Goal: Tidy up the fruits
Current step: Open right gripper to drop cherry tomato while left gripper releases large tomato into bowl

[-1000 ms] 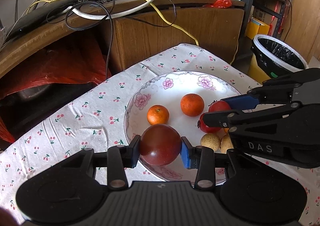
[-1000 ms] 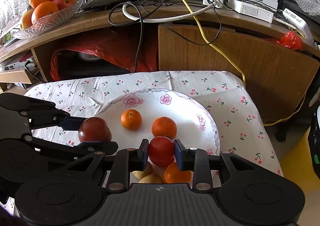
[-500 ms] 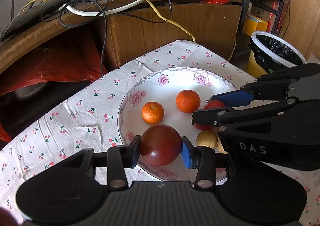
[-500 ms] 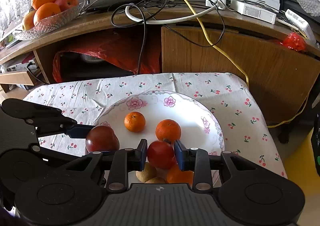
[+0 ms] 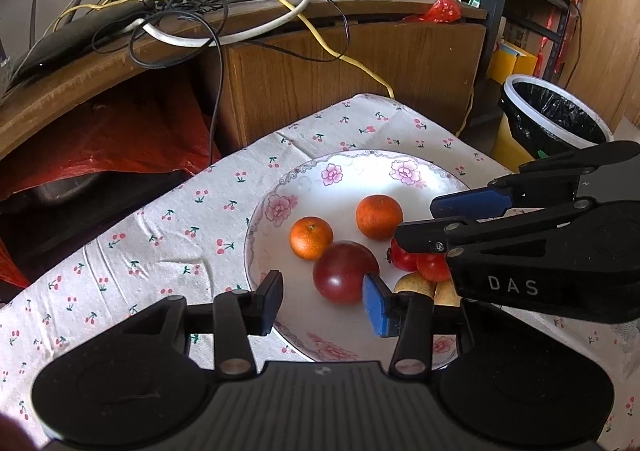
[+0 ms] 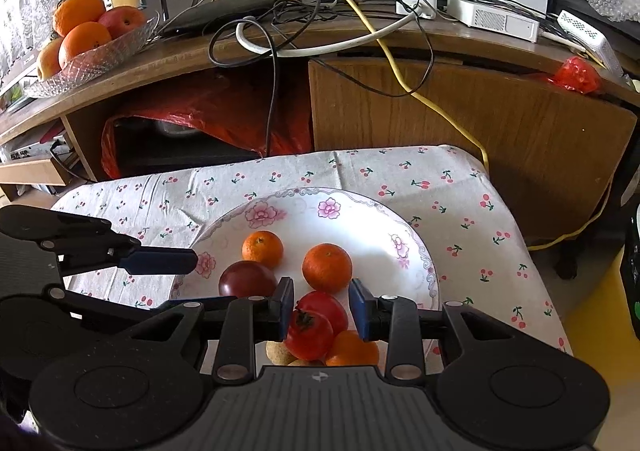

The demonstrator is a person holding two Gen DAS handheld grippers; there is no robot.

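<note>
Fruits gathered on the flowered plate (image 5: pixel 256 235) atop the cloth-covered counter (image 5: pixel 160 227): dark red plum (image 5: pixel 345 272) resting free beside two tangerines (image 5: pixel 311 237), evidently set down to group the lot in one dish. Left gripper (image 5: pixel 322 301) spread wide around the plum without contact; right gripper (image 6: pixel 320 307) likewise parted, straddling a red tomato (image 6: pixel 316 325) and gripping nothing. Seen only from the right wrist view: second tomato, orange piece beneath, and glass bowl (image 6: pixel 92 55) of fruit on the shelf; bin (image 5: pixel 556 119) only from the left.

Both hand-held grippers (image 5: pixel 322 301) (image 6: pixel 320 307) spread wide
</note>
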